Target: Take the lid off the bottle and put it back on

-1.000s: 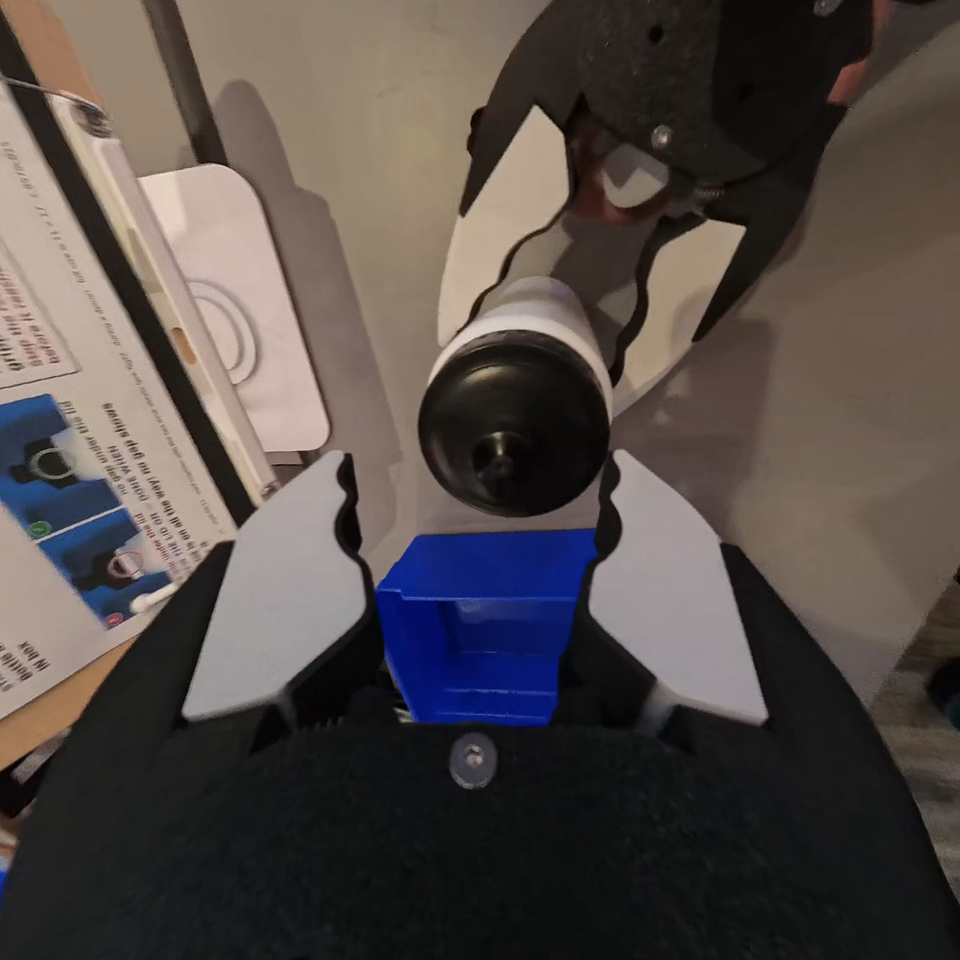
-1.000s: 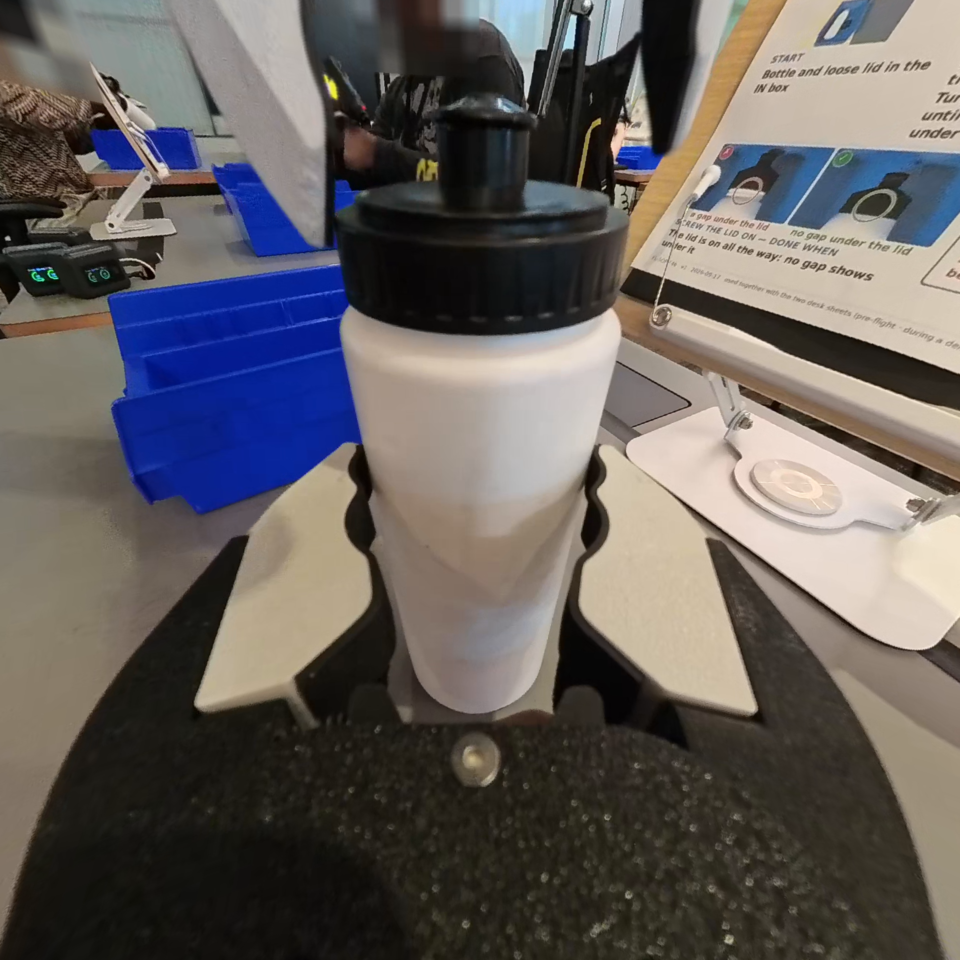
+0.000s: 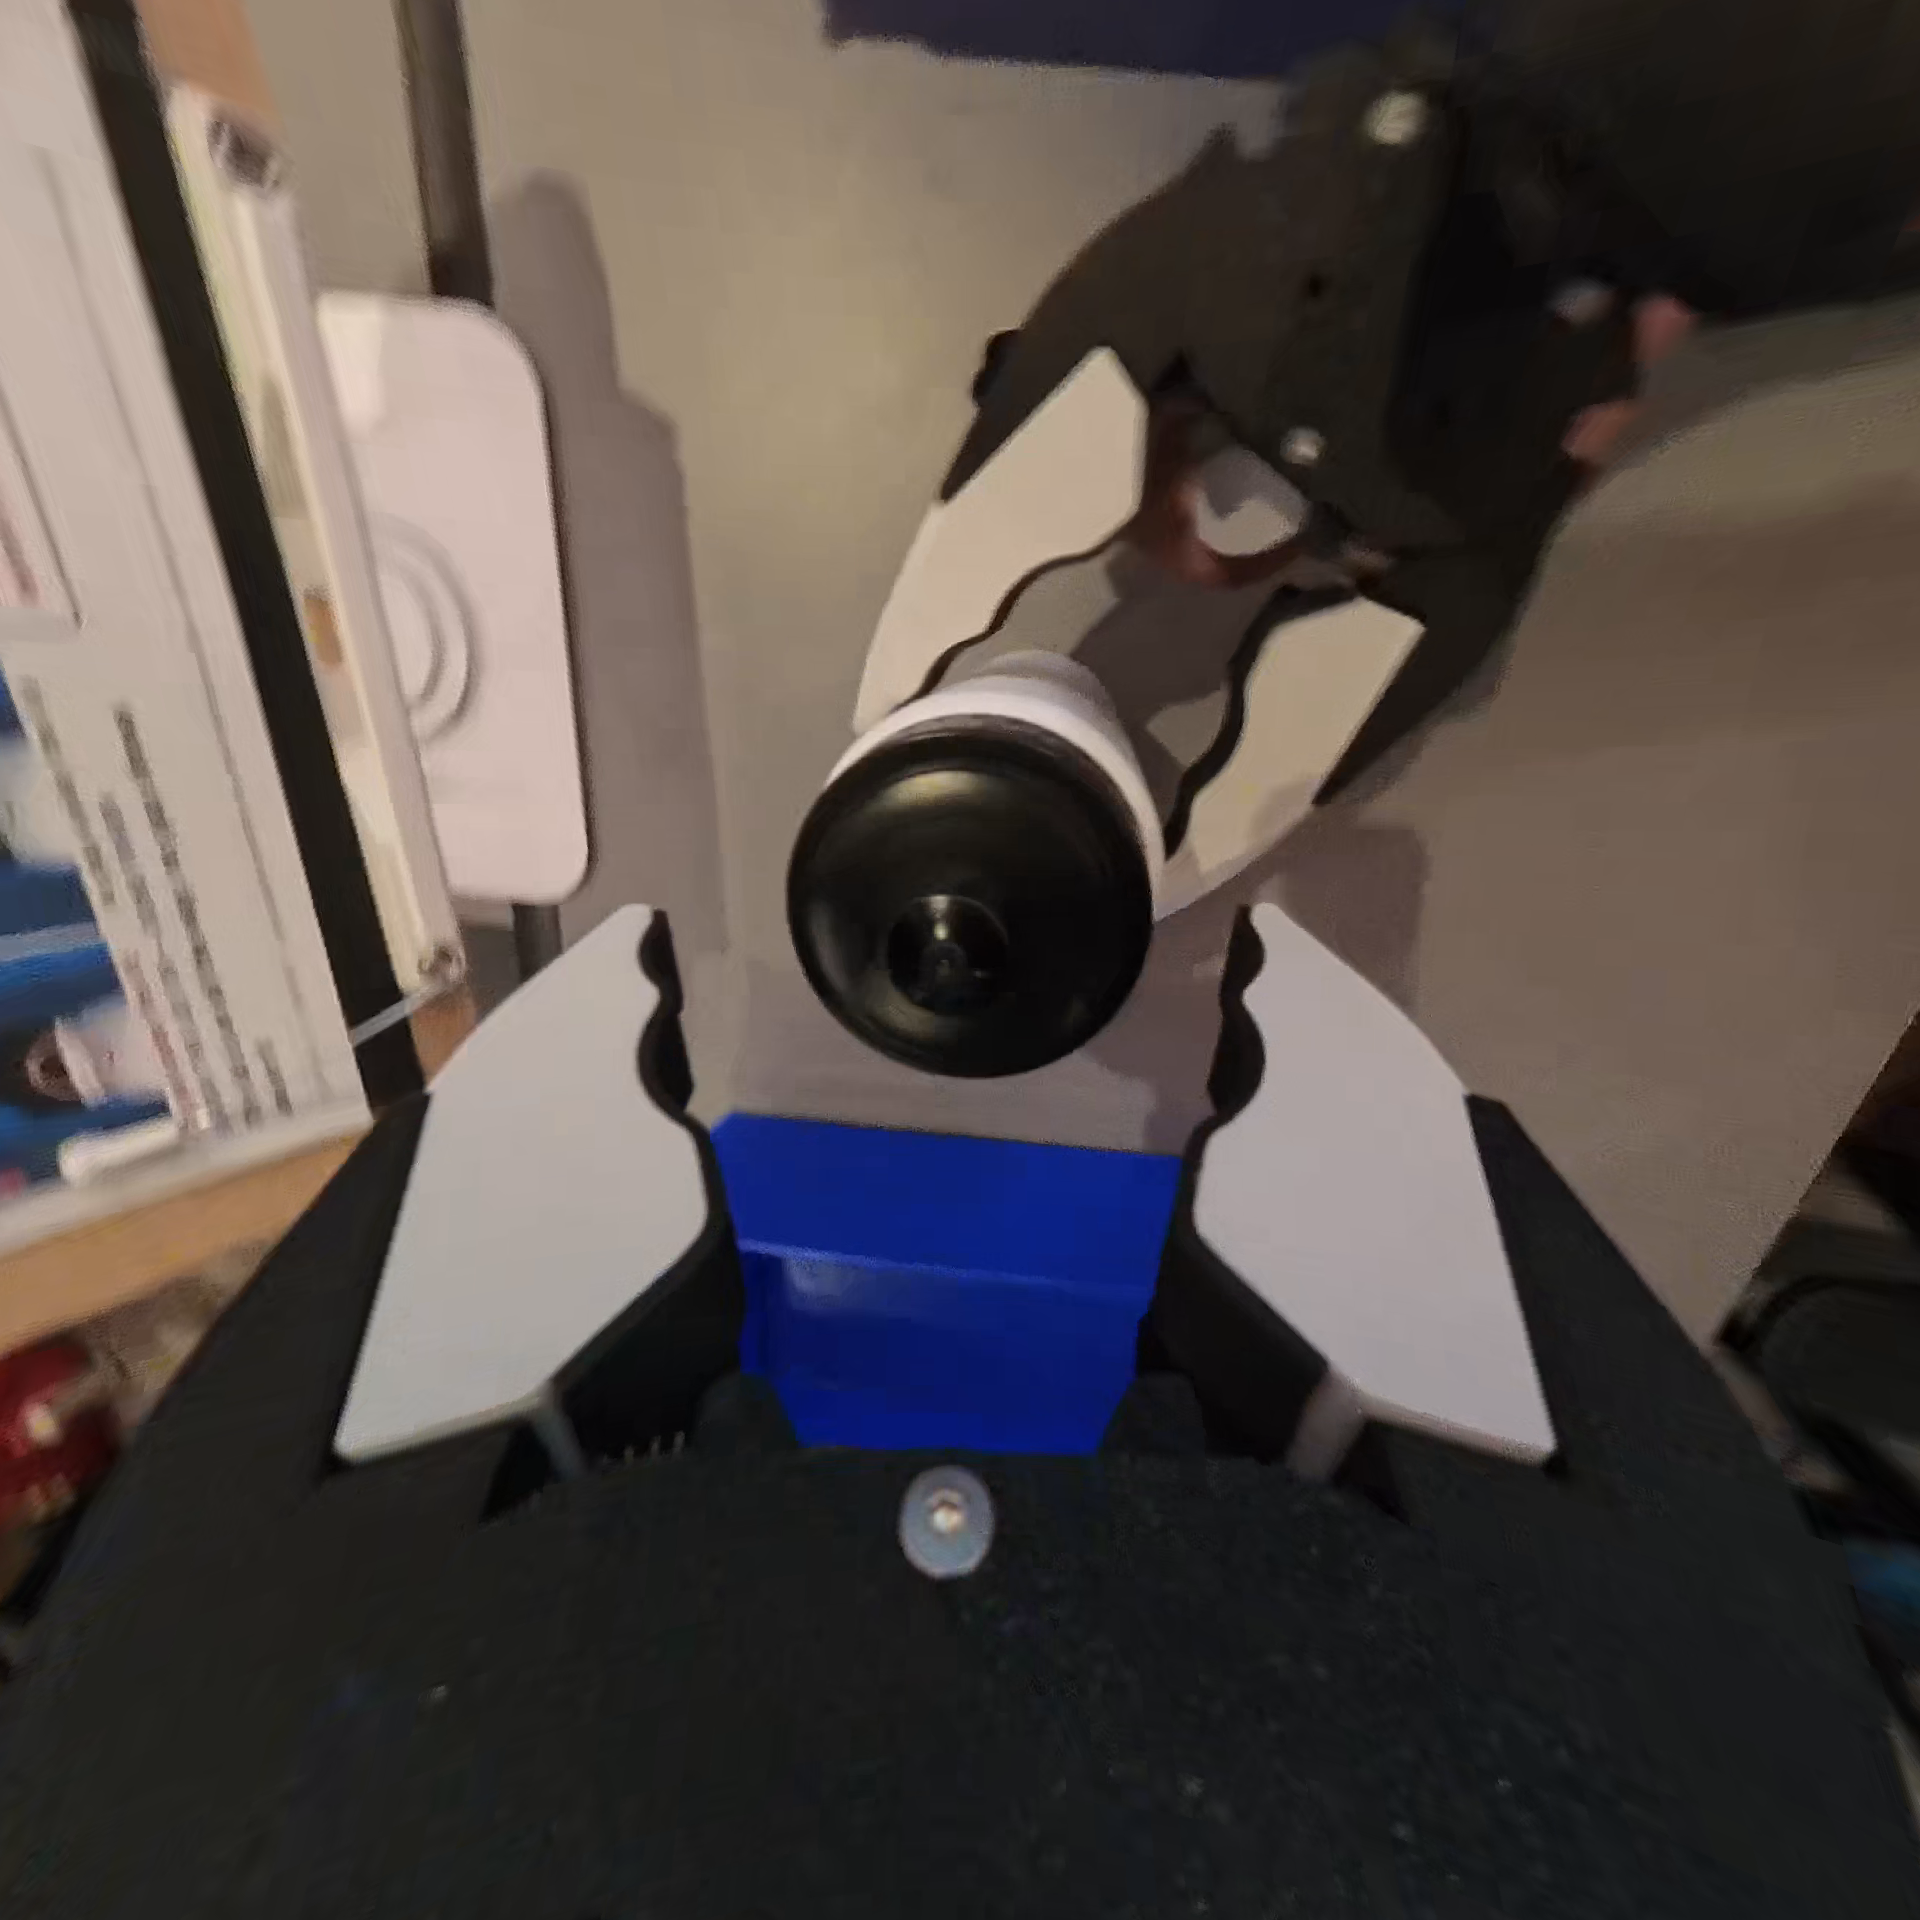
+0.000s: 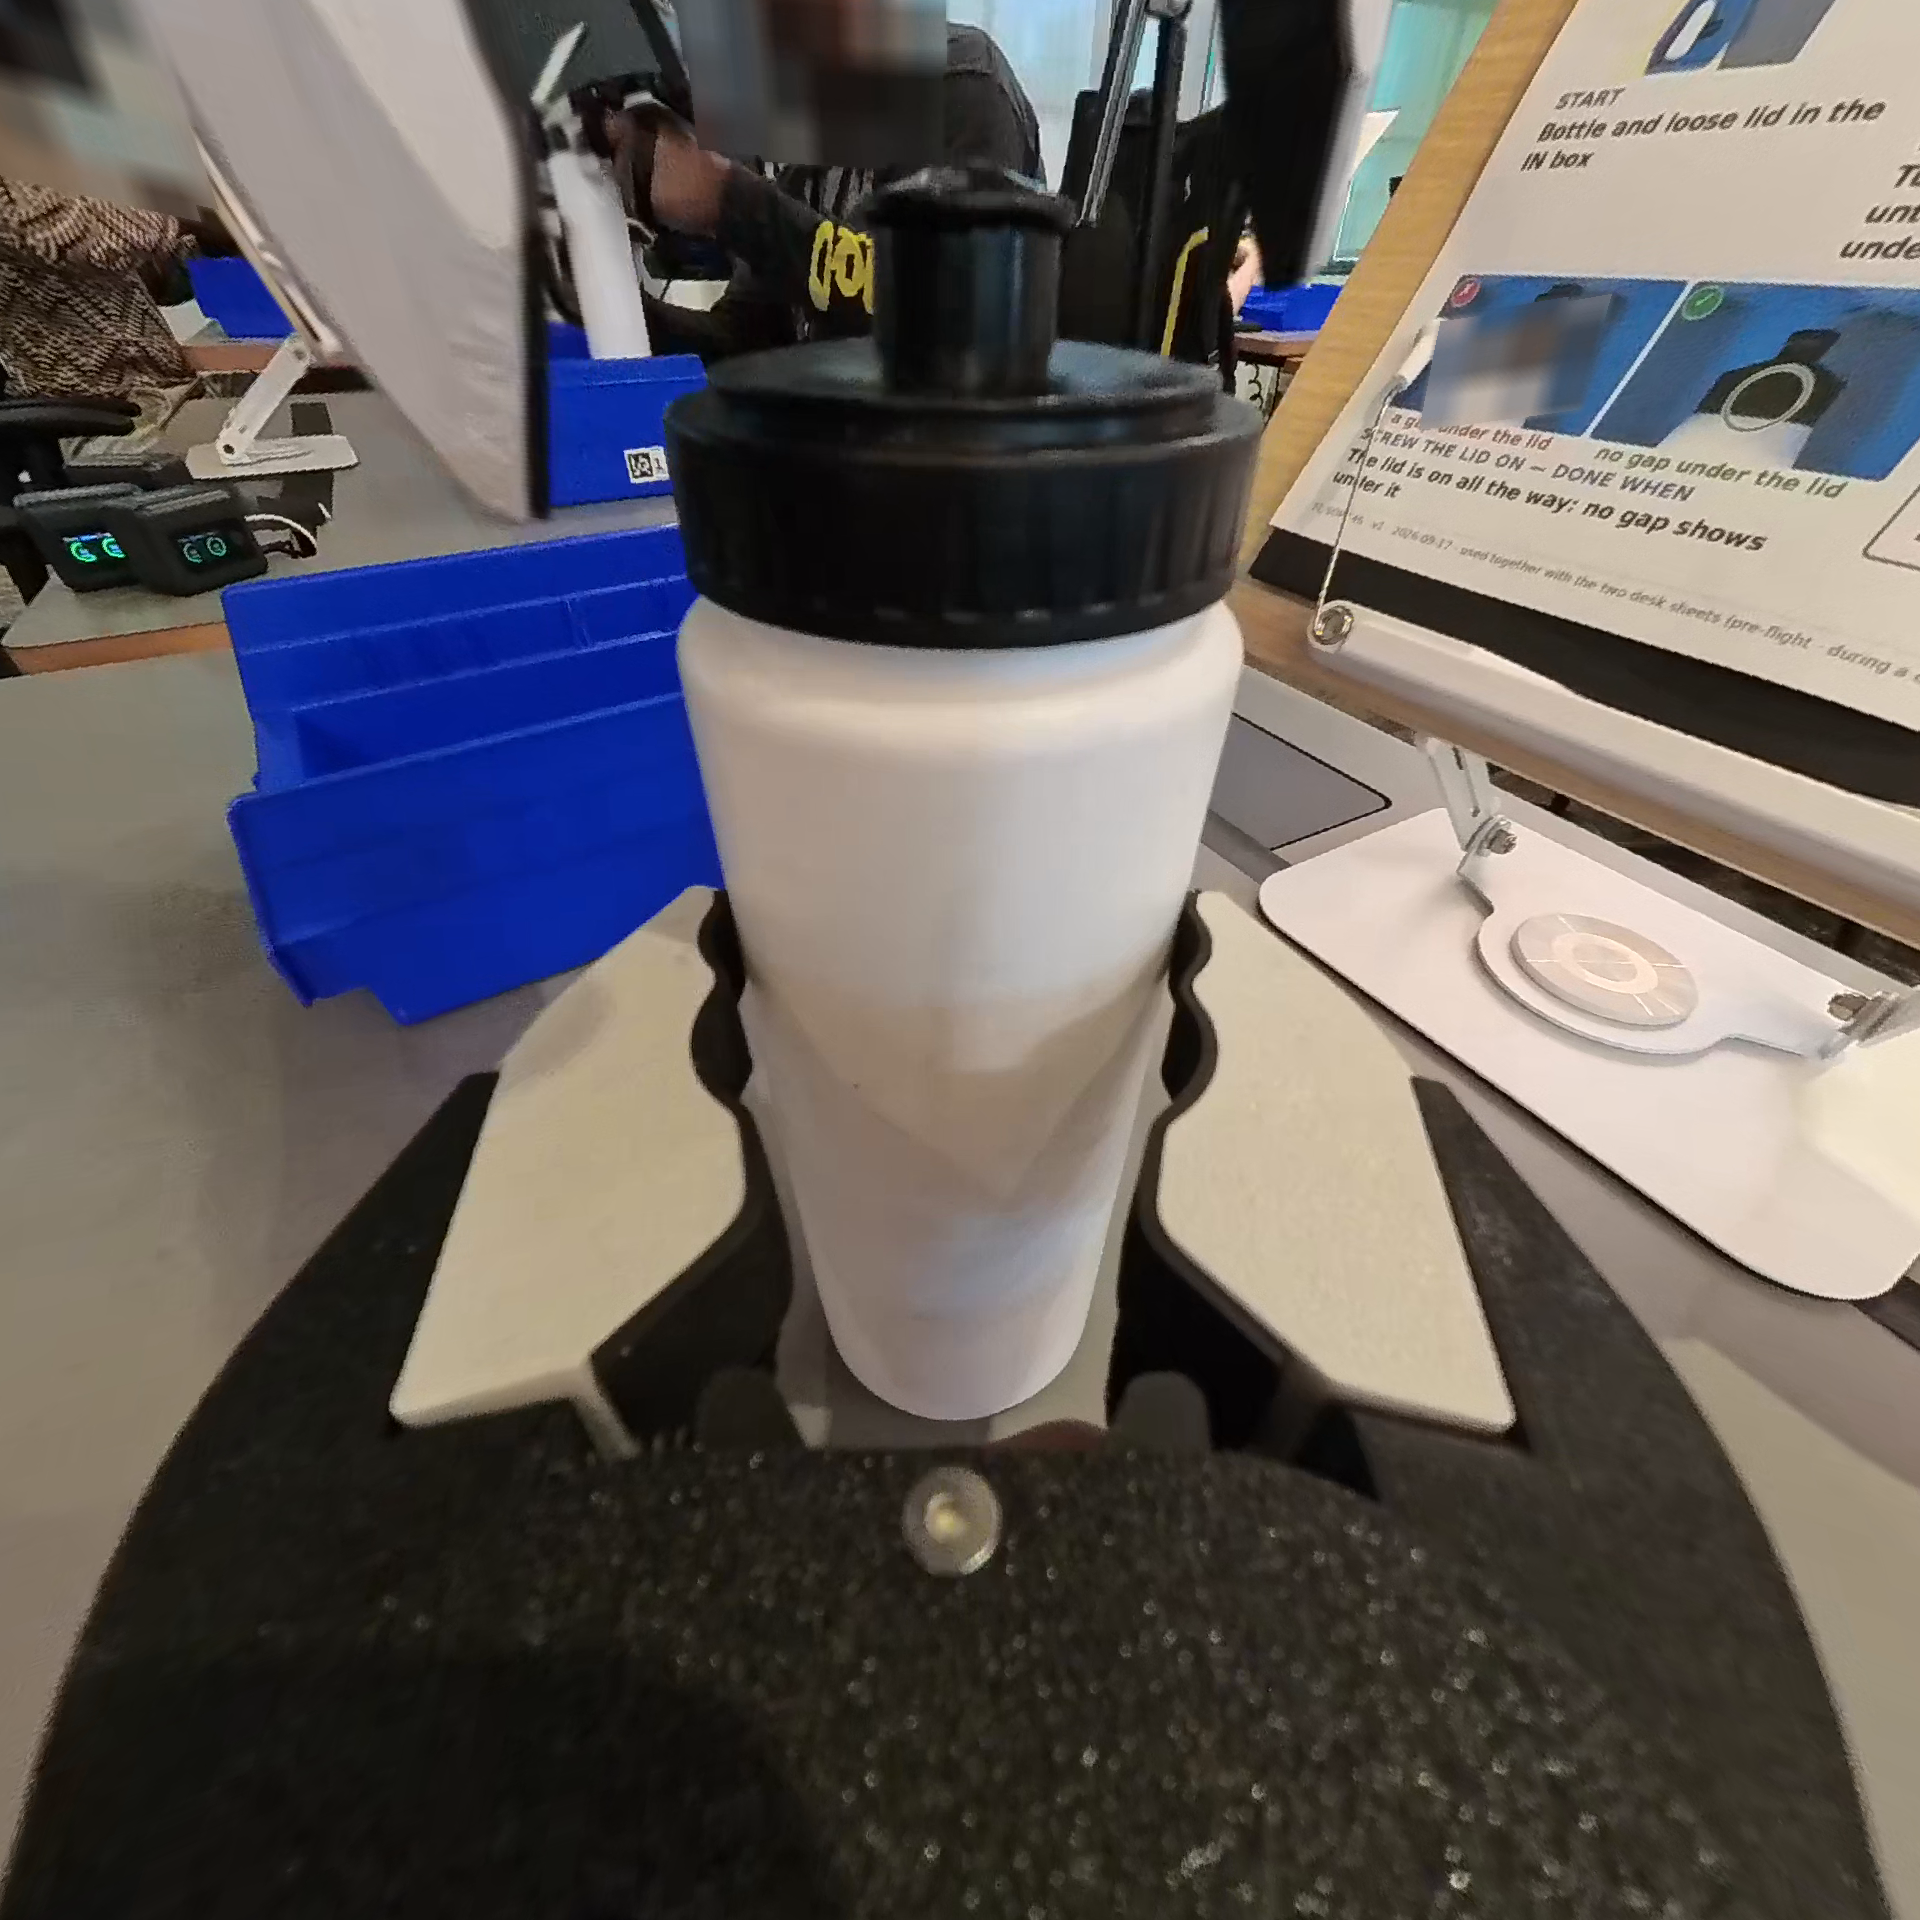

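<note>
Capping white bottle (image 4: 956,935), black lid (image 4: 961,499)

We see a grey tabletop (image 4: 135,831) bearing blue bins (image 4: 447,769), a white stand base (image 4: 1683,1091) under a tilted instruction board (image 4: 1662,343), and seated people (image 4: 769,239) beyond.

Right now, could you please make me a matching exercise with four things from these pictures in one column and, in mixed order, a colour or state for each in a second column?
Things:
1. bottle
2. lid
3. bin
4. left gripper

States:
A. blue, resting on the table
B. jaws apart, holding nothing
C. white, clamped in the right gripper
D. black, sitting on the bottle

Pairs: 1-C, 2-D, 3-A, 4-B
</note>
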Tool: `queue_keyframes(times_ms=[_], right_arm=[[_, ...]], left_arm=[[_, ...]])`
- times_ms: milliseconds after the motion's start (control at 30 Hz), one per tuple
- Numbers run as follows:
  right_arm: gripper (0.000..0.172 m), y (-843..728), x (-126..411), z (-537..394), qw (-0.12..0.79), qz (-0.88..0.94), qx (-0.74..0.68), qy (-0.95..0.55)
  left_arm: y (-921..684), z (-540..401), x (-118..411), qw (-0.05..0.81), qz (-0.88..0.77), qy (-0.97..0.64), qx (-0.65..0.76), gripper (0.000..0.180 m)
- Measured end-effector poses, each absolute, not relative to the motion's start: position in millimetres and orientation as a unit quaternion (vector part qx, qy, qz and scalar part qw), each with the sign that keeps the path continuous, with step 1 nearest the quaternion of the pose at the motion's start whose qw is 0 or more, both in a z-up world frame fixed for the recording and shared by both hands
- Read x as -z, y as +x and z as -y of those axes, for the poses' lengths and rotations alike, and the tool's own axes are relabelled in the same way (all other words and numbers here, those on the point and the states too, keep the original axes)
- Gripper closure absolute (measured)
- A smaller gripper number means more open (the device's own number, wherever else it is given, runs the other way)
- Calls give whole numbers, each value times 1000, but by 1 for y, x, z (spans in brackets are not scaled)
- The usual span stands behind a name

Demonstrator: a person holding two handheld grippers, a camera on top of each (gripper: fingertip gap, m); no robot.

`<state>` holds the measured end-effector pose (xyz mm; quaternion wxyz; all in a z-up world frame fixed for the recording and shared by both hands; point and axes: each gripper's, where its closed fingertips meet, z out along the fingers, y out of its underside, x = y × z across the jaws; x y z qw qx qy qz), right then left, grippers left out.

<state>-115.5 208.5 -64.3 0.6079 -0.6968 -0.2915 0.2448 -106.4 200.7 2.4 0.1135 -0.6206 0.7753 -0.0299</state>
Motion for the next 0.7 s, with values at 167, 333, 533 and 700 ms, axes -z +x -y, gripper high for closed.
queue_keyframes(times_ms=[167, 333, 533, 700], right_arm=[[92, -116, 65, -209, 608, 292, -247, -696], [93, -115, 65, -209, 607, 290, -247, -697], [93, -117, 65, -208, 607, 294, -243, -697], [93, -117, 65, -208, 607, 293, -241, -699]], left_arm=[[-109, -206, 8, 73, -796, -597, 60, 95], [-111, -200, 9, 40, -784, -615, 71, 109], [-111, -198, 10, 63, -677, -733, 23, 108], [-109, -199, 11, 88, -505, -858, 23, 107]])
